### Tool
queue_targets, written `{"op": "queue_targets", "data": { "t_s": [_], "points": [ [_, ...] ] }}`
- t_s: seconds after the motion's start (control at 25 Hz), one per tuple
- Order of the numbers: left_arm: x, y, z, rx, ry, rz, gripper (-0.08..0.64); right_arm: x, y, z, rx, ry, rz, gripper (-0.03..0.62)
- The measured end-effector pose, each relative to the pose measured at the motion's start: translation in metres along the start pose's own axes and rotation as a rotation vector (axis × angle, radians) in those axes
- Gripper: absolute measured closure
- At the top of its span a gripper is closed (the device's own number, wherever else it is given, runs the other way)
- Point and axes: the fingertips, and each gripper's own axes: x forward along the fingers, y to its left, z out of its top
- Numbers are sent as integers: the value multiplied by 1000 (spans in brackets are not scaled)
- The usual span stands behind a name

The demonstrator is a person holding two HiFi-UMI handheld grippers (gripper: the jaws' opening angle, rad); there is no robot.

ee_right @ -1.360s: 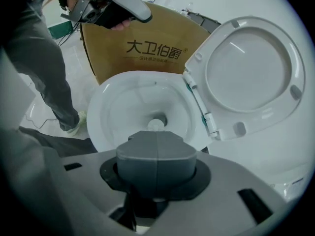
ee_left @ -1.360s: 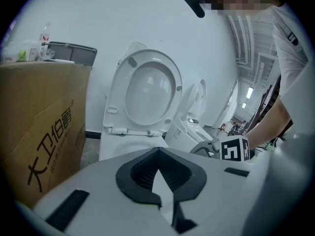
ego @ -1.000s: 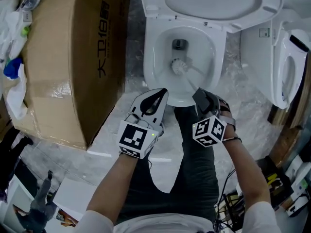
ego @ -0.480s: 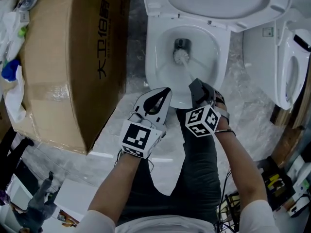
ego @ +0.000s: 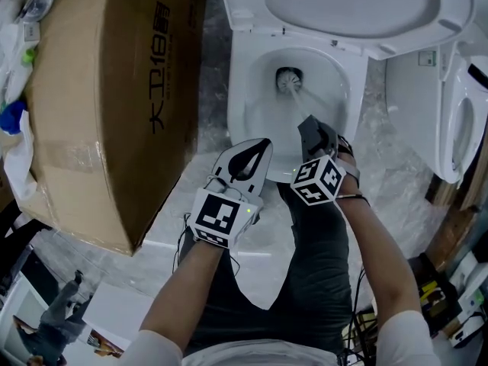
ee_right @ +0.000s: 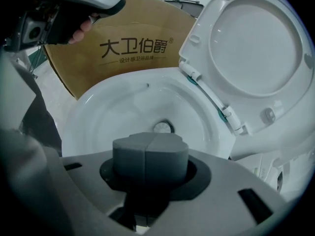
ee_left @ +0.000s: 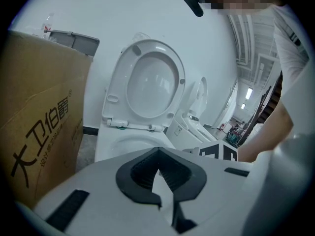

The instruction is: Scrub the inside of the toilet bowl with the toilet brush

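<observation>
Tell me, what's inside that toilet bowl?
Inside the toilet bowl, the toilet brush has its head at the drain, with its handle leading to the right gripper, which is shut on it. The bristles cover part of the drain; what lies deeper is hidden.

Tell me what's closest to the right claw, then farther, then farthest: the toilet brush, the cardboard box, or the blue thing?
From the right claw, head view:
1. Toilet brush: in its grip, head in the bowl ahead.
2. Cardboard box: off to the left.
3. Blue thing: past the box, far left.
</observation>
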Motion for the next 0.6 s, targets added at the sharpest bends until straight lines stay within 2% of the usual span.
{"op": "queue_targets", "data": {
  "t_s": [0.44, 0.6],
  "points": [
    [18, 11, 3, 6, -20, 23, 554, 31, -11, 2, -4, 8, 2, 436],
    [12, 7, 13, 6, -24, 32, 552, 18, -18, 2, 37, 6, -4, 436]
  ]
}}
